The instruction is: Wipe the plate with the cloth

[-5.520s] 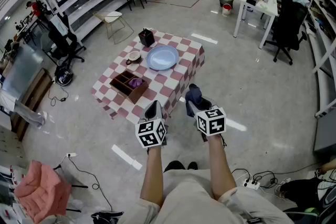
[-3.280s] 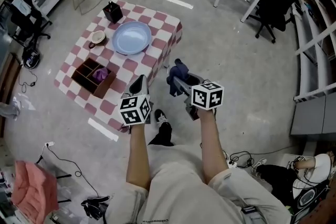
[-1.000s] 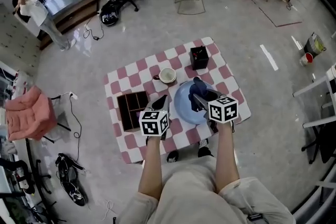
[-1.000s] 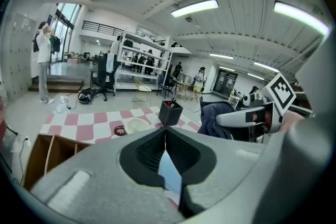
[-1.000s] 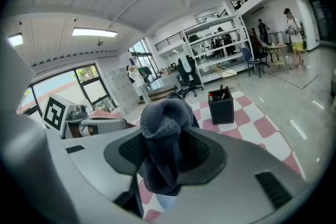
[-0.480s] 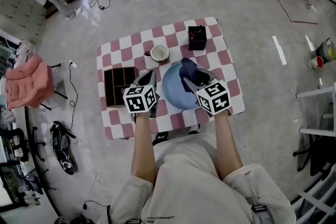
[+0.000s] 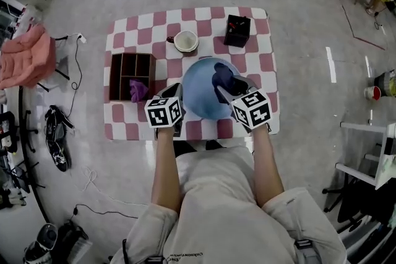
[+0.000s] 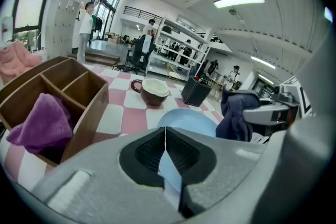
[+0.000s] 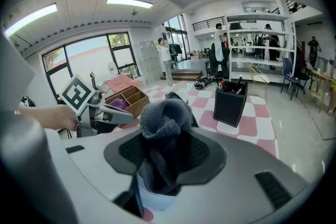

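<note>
Pressure first, I'd judge: lower the cloth (image 7: 221, 77) flat onto the blue plate (image 7: 199, 102) on the checked table (image 7: 124, 28), then sweep in rings. The right gripper (image 9: 164, 165) pinches the bunched cloth over the plate, while the left gripper (image 8: 165, 134), pressed together and empty, sits just beside the plate's rim.

The left gripper (image 8: 166, 148) has its jaws pressed together, empty, near the pale blue round plate (image 8: 190, 122). Left of the plate, a purple cloth (image 8: 41, 123) lies in a wooden divided box (image 8: 84, 96).

Cup (image 7: 185, 41) and black holder (image 7: 237, 31) stand beyond the plate (image 7: 198, 89), wooden box (image 7: 131, 75) to its left
</note>
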`<state>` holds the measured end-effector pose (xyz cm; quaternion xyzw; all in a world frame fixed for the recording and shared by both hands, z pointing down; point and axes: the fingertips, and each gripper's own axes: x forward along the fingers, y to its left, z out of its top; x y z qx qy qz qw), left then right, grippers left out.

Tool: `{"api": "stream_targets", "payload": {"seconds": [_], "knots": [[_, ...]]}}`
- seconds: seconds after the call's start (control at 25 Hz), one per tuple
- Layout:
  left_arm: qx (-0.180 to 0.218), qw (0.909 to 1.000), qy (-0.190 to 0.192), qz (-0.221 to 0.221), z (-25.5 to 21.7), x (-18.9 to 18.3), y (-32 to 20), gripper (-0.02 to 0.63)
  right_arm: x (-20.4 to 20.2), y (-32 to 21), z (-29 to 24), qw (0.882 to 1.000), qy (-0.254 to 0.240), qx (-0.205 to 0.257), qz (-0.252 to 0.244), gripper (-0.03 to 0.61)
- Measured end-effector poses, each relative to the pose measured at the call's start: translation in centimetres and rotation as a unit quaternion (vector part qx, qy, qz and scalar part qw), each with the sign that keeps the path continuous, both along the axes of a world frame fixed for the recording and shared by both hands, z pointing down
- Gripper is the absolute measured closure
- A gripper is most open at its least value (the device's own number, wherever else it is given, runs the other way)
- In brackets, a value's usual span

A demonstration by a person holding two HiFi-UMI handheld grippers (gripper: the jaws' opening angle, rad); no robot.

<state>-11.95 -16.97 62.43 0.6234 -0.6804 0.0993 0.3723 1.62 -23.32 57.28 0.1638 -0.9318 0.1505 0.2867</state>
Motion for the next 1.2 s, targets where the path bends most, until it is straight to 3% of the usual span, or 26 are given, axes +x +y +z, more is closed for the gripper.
{"api": "stream_targets", "payload": {"seconds": [0.2,0.44,0.68,0.88,1.2], "knots": [[-0.022,0.9995,0.017,-0.014,1.6,-0.3,0.5,0.603,-1.1,0.0,1.2,1.000,0.014,-0.007,-0.026,0.403],[-0.034,0.9970,0.067,-0.021,3.1,-0.7,0.0,0.603,-3.1,-1.2,2.0,0.999,0.021,-0.018,-0.041,0.403],[-0.055,0.9947,0.086,0.002,4.5,-1.3,-1.1,0.601,-5.1,-1.9,2.6,0.997,0.034,-0.021,-0.061,0.403],[-0.068,0.9921,0.101,0.032,5.1,-0.8,-2.3,0.538,-5.6,-2.6,2.7,0.997,0.044,-0.023,-0.060,0.403],[-0.086,0.9884,0.117,0.044,6.9,-0.4,-3.5,0.538,-5.8,-2.8,3.3,0.997,0.055,-0.018,-0.048,0.403]]}}
